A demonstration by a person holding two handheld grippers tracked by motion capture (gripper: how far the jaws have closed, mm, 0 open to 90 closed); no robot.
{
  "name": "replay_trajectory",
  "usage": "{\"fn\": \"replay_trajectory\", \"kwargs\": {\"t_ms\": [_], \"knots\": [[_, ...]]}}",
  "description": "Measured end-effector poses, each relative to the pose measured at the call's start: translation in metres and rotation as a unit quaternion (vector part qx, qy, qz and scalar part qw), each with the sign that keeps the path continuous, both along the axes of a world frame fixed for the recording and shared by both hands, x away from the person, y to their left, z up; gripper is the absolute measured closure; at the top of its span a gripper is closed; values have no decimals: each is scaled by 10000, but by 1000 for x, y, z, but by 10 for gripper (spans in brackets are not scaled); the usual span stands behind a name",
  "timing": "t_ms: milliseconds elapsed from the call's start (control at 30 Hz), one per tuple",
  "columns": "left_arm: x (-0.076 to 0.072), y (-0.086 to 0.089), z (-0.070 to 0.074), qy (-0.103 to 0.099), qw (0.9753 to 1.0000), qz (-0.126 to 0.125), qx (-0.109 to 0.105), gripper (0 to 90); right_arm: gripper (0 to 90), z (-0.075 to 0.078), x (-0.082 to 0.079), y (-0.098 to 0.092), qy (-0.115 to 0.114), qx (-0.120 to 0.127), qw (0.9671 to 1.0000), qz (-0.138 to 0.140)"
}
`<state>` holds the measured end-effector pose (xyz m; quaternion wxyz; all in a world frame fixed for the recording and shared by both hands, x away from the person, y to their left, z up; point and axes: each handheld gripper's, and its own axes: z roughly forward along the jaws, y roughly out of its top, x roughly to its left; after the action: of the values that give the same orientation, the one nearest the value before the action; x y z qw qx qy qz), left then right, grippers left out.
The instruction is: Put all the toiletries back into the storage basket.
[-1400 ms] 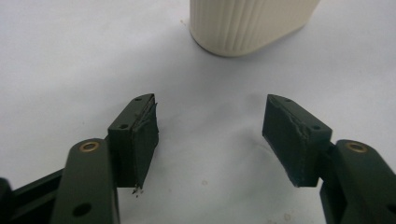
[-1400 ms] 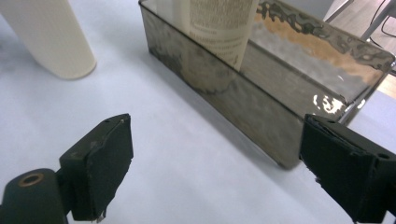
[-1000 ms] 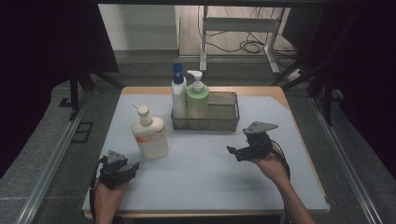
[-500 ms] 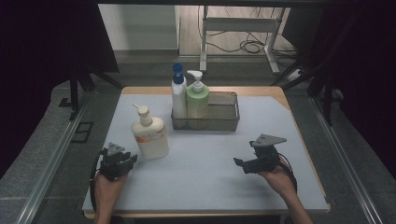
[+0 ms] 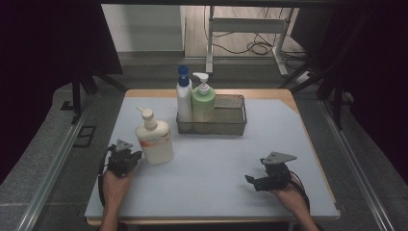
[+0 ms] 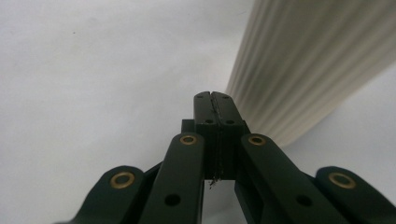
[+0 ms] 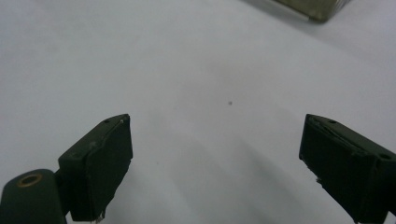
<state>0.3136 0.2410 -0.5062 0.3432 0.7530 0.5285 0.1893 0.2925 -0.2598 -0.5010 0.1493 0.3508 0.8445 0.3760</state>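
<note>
A cream pump bottle with an orange label stands on the pale mat, left of centre. My left gripper sits just left of its base, jaws pressed together with nothing between them; in the left gripper view the bottle's ribbed side rises close on the right. A wire basket farther back holds a white bottle with a blue cap and a green pump bottle. My right gripper rests low at the front right, jaws wide apart over bare mat.
The basket's corner shows at the top of the right gripper view. The mat covers a wooden table whose edge runs along the front. Dark frames, rails and cables stand beyond and beside the table.
My right gripper has drawn back toward the front edge and sunk lower. My left gripper has edged forward, closer to the cream bottle's base.
</note>
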Motion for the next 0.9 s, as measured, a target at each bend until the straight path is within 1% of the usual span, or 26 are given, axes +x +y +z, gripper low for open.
{"fn": "replay_trajectory", "kwargs": {"t_ms": [133, 267, 367, 433, 467, 633, 800, 900], "knots": [[6, 1, -2, -2, 9999, -20, -107, 894, 104, -8, -3, -2, 86, -27, 10000, -25], [10, 2, -2, -22, 9999, -43, -151, 894, 104, -14, -6, -4, 91, -132, 9999, -35], [12, 2, -4, -29, 9998, -86, -187, 894, 101, -19, -8, -6, 152, -115, 9998, -60], [13, 1, -5, -37, 9997, -97, -233, 894, 100, -19, -8, -6, 146, -125, 9998, -62], [13, 1, -5, -34, 9995, -146, -273, 894, 100, -19, -8, -6, 140, -126, 9998, -55], [12, 2, -6, -36, 9994, -170, -308, 894, 90, -20, -9, -5, 135, -172, 9997, -54], [9, 1, -7, -32, 9994, -195, -297, 894, 88, -20, -9, -5, 123, -178, 9997, -58], [8, 0, -6, -28, 9993, -265, -268, 894, 88, -21, -9, -5, 117, -178, 9998, -61]]}}
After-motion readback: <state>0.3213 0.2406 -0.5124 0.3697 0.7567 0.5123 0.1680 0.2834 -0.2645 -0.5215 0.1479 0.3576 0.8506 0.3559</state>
